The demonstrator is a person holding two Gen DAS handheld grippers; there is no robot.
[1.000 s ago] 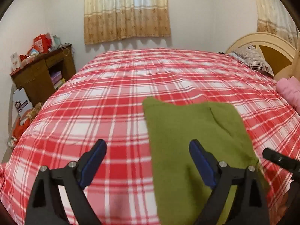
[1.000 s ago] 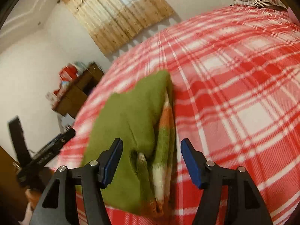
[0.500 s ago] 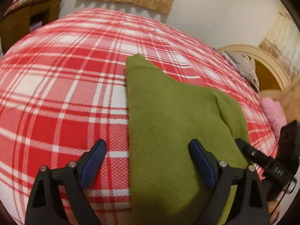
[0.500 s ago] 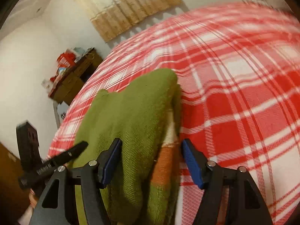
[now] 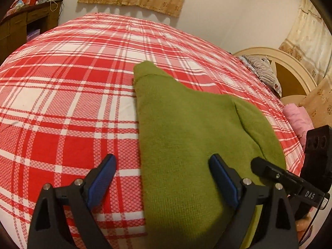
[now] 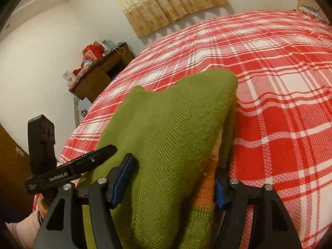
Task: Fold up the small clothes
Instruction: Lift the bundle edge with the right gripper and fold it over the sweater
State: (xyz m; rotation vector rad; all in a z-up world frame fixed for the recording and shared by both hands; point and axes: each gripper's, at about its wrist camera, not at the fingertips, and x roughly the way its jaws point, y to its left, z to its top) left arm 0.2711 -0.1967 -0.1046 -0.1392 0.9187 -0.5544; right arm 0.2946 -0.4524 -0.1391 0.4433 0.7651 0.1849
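Your right gripper point(image 6: 172, 178) straddles the green knitted sweater point(image 6: 172, 137), jaws apart, gripping nothing, seemingly poised to pinch its folded edge; your left gripper point(image 5: 161, 178) gapes empty beside it.

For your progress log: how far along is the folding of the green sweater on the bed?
Done: the green sweater lies doubled lengthwise on the plaid bed. In hand: the right tool straddles its near striped edge; whether it grips is unclear. The left tool stands open over the other edge. Left: the final fold.
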